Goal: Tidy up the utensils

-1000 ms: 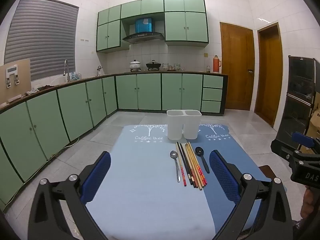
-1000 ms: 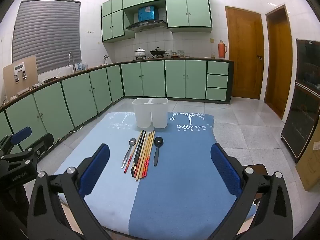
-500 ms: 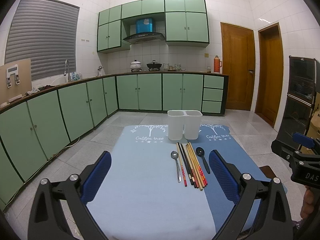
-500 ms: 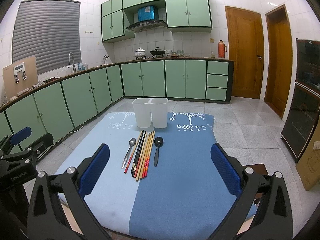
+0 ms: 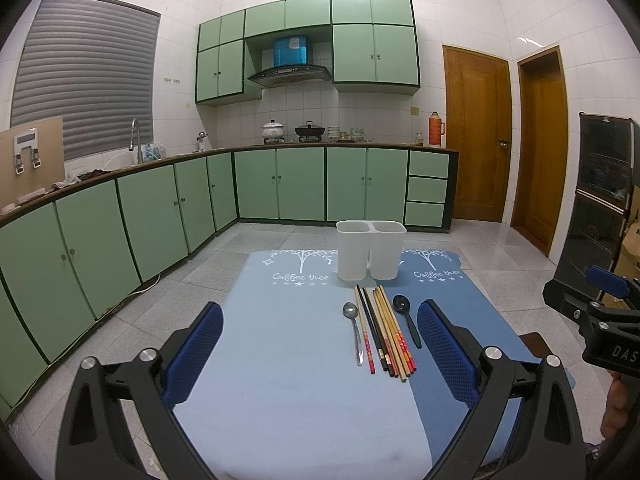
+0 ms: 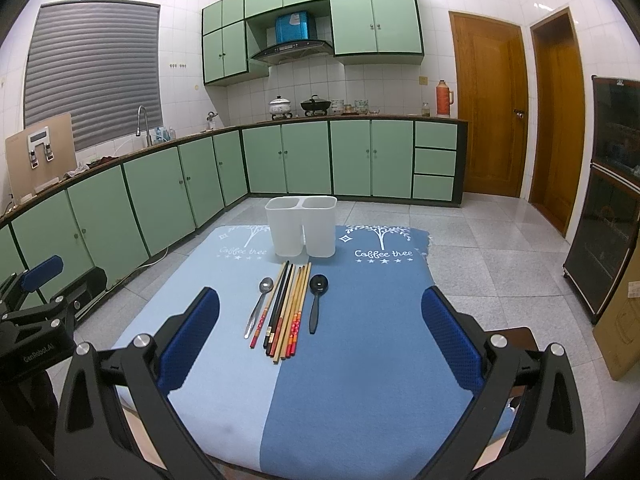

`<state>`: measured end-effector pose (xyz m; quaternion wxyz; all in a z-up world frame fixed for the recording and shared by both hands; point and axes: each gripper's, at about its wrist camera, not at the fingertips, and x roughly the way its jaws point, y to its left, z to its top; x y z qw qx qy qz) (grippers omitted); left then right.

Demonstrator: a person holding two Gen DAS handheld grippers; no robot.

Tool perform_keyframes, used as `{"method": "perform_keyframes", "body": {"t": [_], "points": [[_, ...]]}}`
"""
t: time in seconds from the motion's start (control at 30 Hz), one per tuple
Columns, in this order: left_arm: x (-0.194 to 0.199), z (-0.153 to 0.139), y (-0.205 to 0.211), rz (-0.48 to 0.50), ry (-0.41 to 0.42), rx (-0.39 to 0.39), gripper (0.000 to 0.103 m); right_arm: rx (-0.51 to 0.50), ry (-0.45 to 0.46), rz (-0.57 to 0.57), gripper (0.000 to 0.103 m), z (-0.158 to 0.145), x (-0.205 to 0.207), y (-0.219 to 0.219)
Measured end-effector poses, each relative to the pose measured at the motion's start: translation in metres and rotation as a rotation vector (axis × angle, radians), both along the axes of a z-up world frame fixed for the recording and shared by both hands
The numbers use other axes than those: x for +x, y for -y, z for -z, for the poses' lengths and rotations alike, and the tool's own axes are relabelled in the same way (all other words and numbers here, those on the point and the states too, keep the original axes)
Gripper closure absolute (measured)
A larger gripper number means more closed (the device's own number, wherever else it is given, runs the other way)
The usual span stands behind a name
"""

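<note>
Open mat (image 6: pixel 360 340) before utensils (image 6: pixel 286 304)

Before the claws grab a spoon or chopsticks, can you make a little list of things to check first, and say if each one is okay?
1. Left claw open with nothing in it: ok.
2. Right claw open with nothing in it: ok.
3. White holder standing upright at the far end of the blue mat: ok.
4. Both holder compartments free of utensils: cannot tell, the insides are hidden from this angle.
5. Silver spoon, chopsticks and black spoon lying flat in a row on the mat, in front of the holder: ok.
6. Each spoon lying apart from the chopsticks, easy to pick alone: ok for the black spoon; the silver spoon lies very close, cannot tell.
</note>
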<state>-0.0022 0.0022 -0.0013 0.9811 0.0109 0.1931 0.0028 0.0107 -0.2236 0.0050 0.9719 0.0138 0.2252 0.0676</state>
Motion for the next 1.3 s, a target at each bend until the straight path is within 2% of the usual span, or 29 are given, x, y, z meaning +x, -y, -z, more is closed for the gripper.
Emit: {"method": "perform_keyframes", "body": {"t": [1.3], "points": [[0.0012, -0.0002, -0.0076, -0.003, -0.006, -0.003, 0.008, 0.006, -0.008, 0.002, 0.005, 0.0006, -0.0023, -0.0008]]}}
